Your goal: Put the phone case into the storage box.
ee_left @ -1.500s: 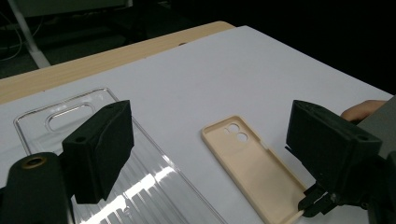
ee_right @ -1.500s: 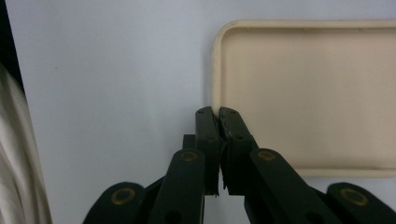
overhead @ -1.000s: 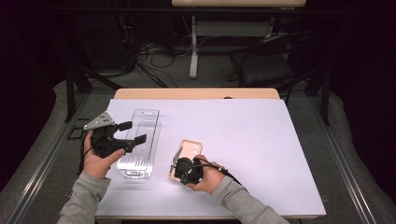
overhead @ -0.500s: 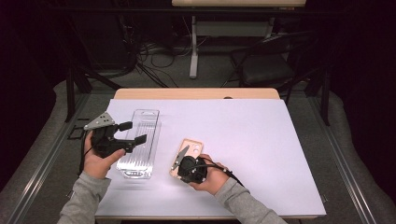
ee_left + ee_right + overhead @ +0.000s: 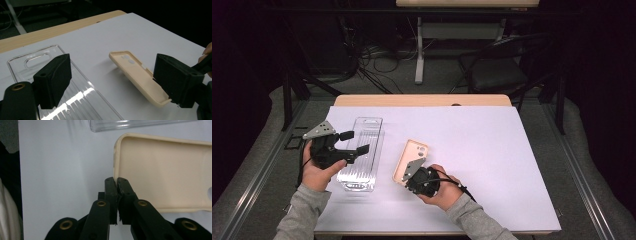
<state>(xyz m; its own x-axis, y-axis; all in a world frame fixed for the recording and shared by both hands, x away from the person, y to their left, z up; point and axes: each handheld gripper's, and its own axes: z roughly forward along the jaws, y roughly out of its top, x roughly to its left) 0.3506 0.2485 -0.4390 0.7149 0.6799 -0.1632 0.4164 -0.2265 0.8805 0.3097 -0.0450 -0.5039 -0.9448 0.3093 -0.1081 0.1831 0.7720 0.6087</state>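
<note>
A beige phone case (image 5: 413,156) is tipped up off the white table, its hollow side facing left. My right gripper (image 5: 411,173) is shut on the case's near side wall. In the right gripper view the jaws (image 5: 116,181) pinch the thin rim of the beige case (image 5: 162,170). A clear phone case (image 5: 362,150) lies flat to the left. My left gripper (image 5: 356,142) hovers over it with its jaws wide open and nothing between them. The left gripper view shows the clear case (image 5: 82,100) below the left gripper (image 5: 113,77) and the tilted beige case (image 5: 136,75) beyond.
The white sheet (image 5: 492,165) covers the wooden table, whose bare edge (image 5: 422,100) shows at the back. Beyond the table are a dark chair (image 5: 497,70) and floor cables (image 5: 367,60). Open surface lies to the right of the beige case.
My right gripper has shifted slightly right and up, tipping the beige case further off the table. The left gripper and the clear case have stayed put.
</note>
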